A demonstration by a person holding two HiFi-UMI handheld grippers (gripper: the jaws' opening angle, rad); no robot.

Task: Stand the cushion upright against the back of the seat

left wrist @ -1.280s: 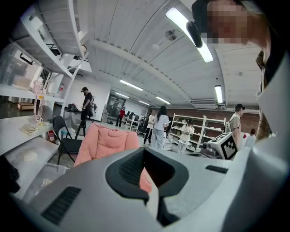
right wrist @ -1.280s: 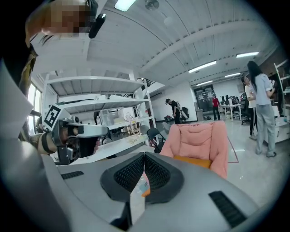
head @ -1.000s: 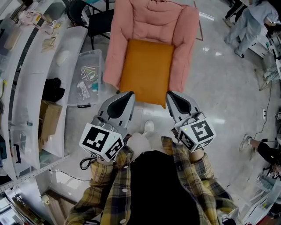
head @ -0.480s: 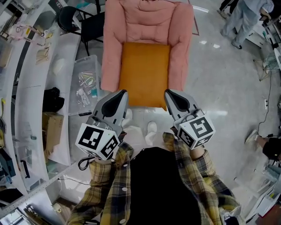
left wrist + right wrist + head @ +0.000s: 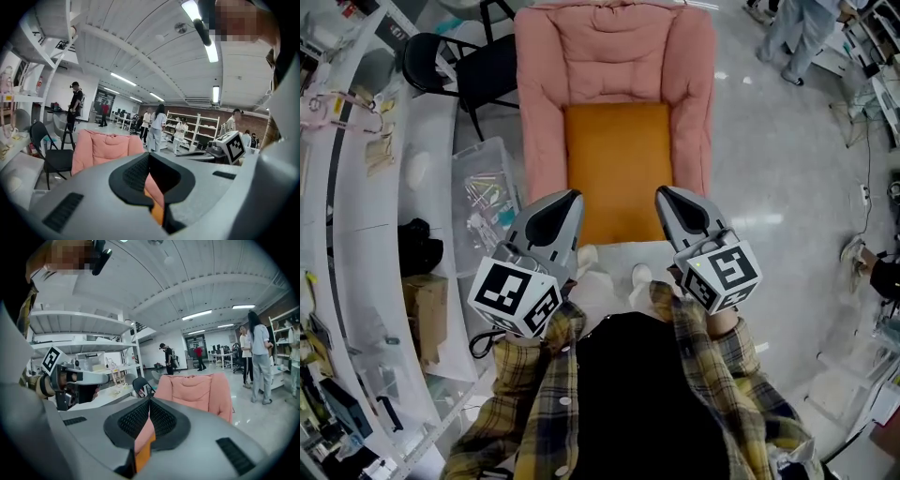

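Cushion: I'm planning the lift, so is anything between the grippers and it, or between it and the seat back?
Nothing visible. The orange cushion lies flat on the pink armchair, its far edge at the backrest. The left gripper and right gripper, both shut, are near its front corners with nothing between.

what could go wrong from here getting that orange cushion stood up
The left gripper and right gripper are both shut near the front edge of the flat orange square cushion; unopened, they may only shove it. The cushion fills the seat between the arms of the pink padded armchair, so a lifted edge might snag and flop back.
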